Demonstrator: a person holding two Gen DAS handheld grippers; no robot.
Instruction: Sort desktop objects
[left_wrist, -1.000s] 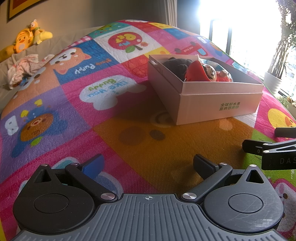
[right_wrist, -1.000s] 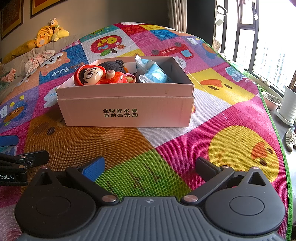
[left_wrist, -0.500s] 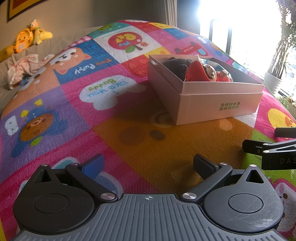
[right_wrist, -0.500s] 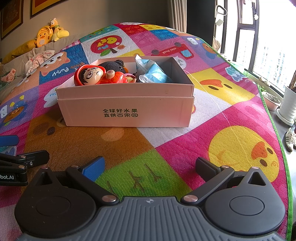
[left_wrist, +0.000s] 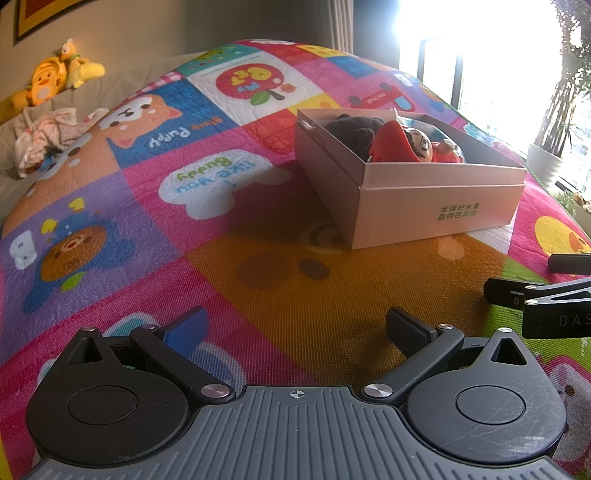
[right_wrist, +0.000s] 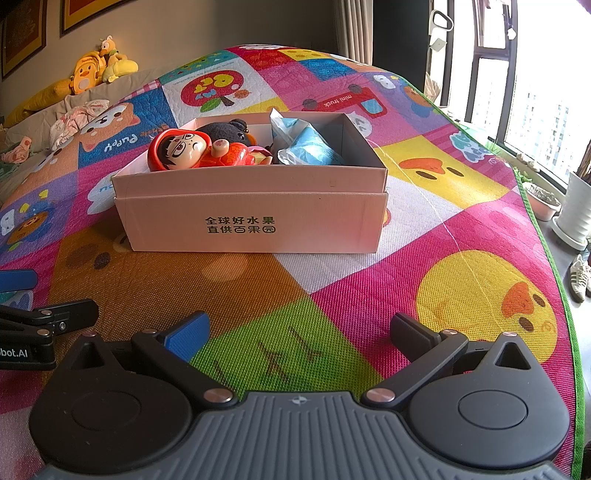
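A pale cardboard box (right_wrist: 251, 218) stands on the colourful play mat (right_wrist: 369, 280), ahead of both grippers. In it lie a red doll with a round face (right_wrist: 184, 149), a black plush toy (right_wrist: 225, 131) and a blue and white packet (right_wrist: 306, 146). The box (left_wrist: 424, 206) also shows in the left wrist view at right, with the doll (left_wrist: 402, 144) and plush (left_wrist: 354, 129) inside. My left gripper (left_wrist: 295, 330) is open and empty, low over the mat. My right gripper (right_wrist: 299, 332) is open and empty, short of the box.
The right gripper's fingers (left_wrist: 535, 295) show at the right edge of the left wrist view; the left gripper's fingers (right_wrist: 44, 317) show at the left edge of the right wrist view. Yellow plush toys (right_wrist: 92, 74) and crumpled cloth (right_wrist: 77, 118) lie far left. Plant pots (right_wrist: 576, 218) stand by the window.
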